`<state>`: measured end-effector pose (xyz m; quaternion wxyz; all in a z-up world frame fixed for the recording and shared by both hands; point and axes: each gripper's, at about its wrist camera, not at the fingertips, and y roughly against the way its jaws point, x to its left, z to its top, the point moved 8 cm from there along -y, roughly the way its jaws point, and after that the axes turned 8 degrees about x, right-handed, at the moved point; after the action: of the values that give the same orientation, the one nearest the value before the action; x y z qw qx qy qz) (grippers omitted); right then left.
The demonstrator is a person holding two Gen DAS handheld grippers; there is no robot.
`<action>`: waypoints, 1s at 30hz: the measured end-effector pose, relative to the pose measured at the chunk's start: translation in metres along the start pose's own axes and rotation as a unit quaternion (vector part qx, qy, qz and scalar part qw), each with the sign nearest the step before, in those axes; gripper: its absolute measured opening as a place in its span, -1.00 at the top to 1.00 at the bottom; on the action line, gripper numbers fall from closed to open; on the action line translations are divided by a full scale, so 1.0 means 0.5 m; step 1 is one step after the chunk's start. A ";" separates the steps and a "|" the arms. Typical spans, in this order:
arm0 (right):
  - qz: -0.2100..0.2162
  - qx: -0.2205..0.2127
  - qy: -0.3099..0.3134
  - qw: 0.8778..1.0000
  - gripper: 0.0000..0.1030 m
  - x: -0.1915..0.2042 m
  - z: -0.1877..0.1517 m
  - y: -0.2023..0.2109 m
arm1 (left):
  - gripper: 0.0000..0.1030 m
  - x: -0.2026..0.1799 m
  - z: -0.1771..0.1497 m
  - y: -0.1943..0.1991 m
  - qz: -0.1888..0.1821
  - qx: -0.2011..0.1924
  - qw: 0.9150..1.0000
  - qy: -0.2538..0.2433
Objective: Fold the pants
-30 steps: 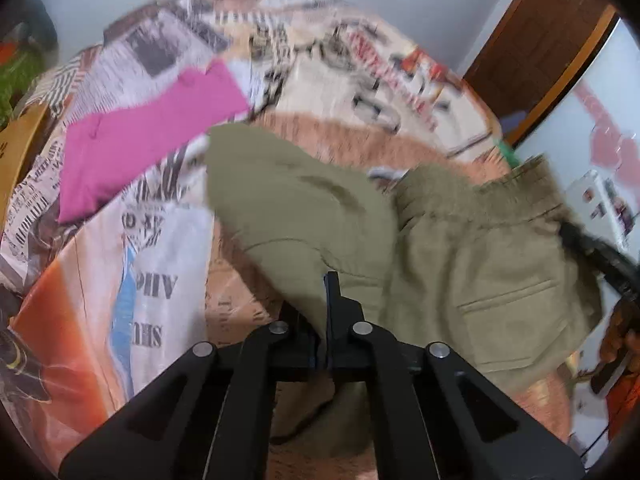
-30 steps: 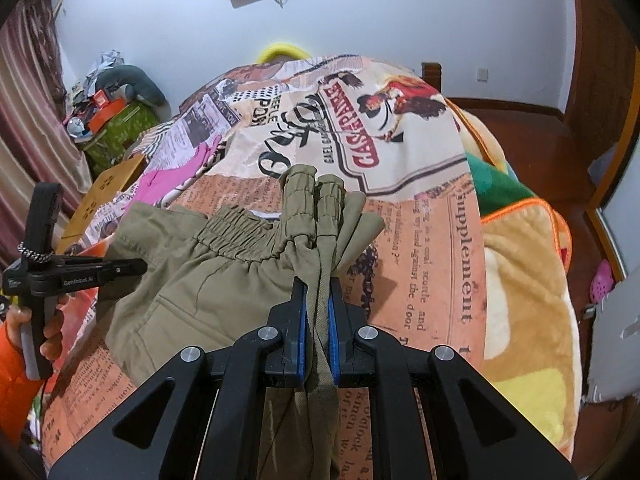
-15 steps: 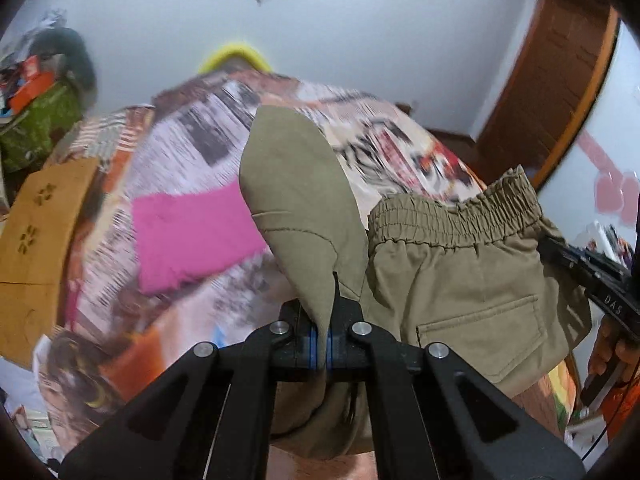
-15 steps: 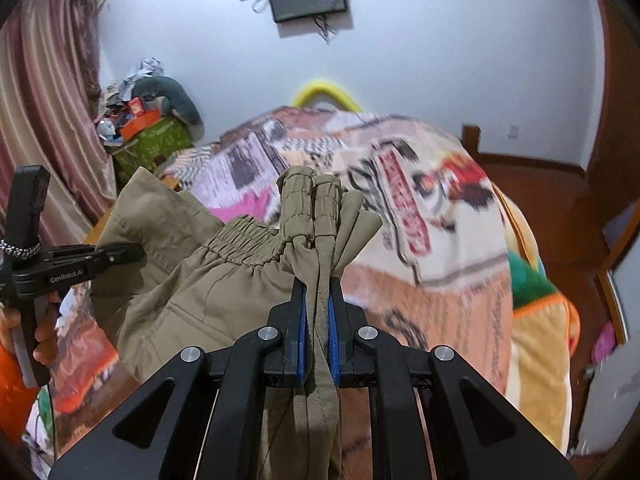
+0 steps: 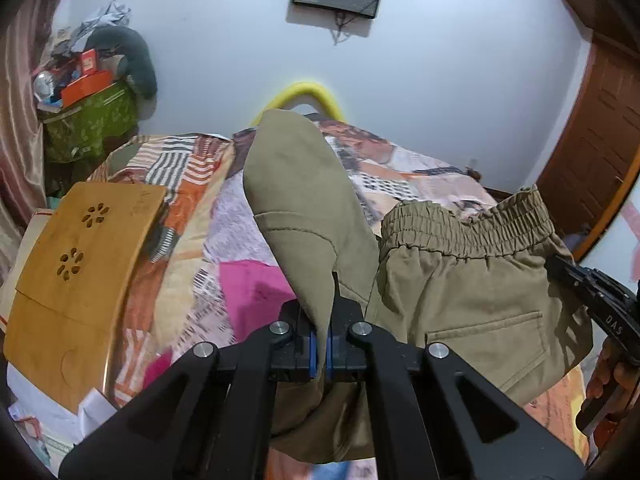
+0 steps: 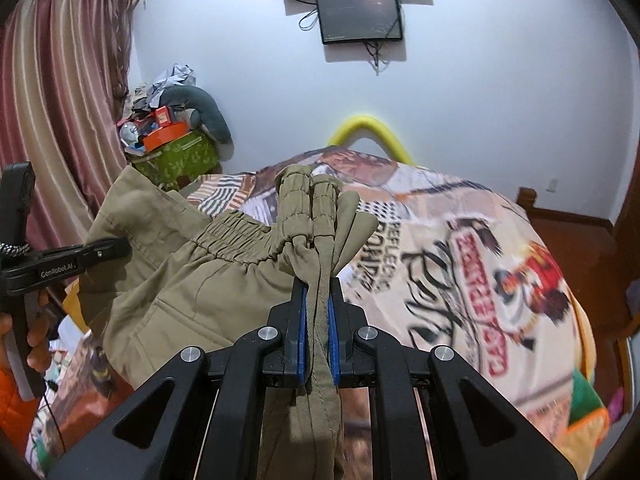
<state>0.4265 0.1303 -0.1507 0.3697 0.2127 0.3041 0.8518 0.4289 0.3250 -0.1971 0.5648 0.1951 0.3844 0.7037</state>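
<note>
The left gripper (image 5: 319,344) is clamped tight on a fold of the olive pants (image 5: 460,292), cloth rising toward 12 o'clock. The right gripper (image 6: 318,336) pinches the bunched elastic waistband (image 6: 308,204) between its blue pads (image 6: 303,332). The pants hang stretched between both tools above the printed bedspread (image 6: 460,248). A pink garment (image 5: 252,288) lies at 10 o'clock of the left gripper.

Pants (image 5: 460,280) hang above the bed (image 5: 420,176), between the left gripper (image 5: 319,344) and right gripper (image 6: 318,336). A cloth (image 5: 252,284) lies on the bed beneath them. A board (image 5: 76,280) rests at the bed's left edge. A screen (image 6: 360,16) hangs on the wall behind the bed.
</note>
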 end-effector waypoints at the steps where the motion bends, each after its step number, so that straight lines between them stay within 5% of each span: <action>1: 0.001 0.001 0.001 1.000 0.85 0.003 0.007 -0.013 | 0.96 0.014 0.005 -0.016 0.004 0.002 1.000 0.002; 7: 0.001 0.020 0.013 1.000 0.85 0.020 0.024 -0.117 | 0.96 0.079 0.004 -0.118 0.018 0.026 0.999 0.012; 13: -0.012 0.068 0.009 0.998 0.85 0.012 -0.030 -0.226 | 0.96 0.123 -0.050 -0.254 0.006 0.089 0.995 0.041; 17: -0.032 0.103 0.006 0.994 0.83 -0.008 -0.079 -0.267 | 0.85 0.148 -0.113 -0.331 0.068 0.149 0.986 0.028; 25: -0.052 0.151 0.008 0.987 0.50 -0.045 -0.119 -0.249 | 0.57 0.180 -0.131 -0.311 0.121 0.184 0.975 0.036; 30: -0.074 0.145 0.019 0.986 -0.12 -0.051 -0.104 -0.202 | 0.48 0.166 -0.124 -0.230 0.121 0.168 0.978 0.030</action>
<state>0.4627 0.1466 -0.2600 0.3909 0.2252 0.4465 0.7727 0.4354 0.3914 -0.3367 0.4229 0.3115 0.4873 0.6976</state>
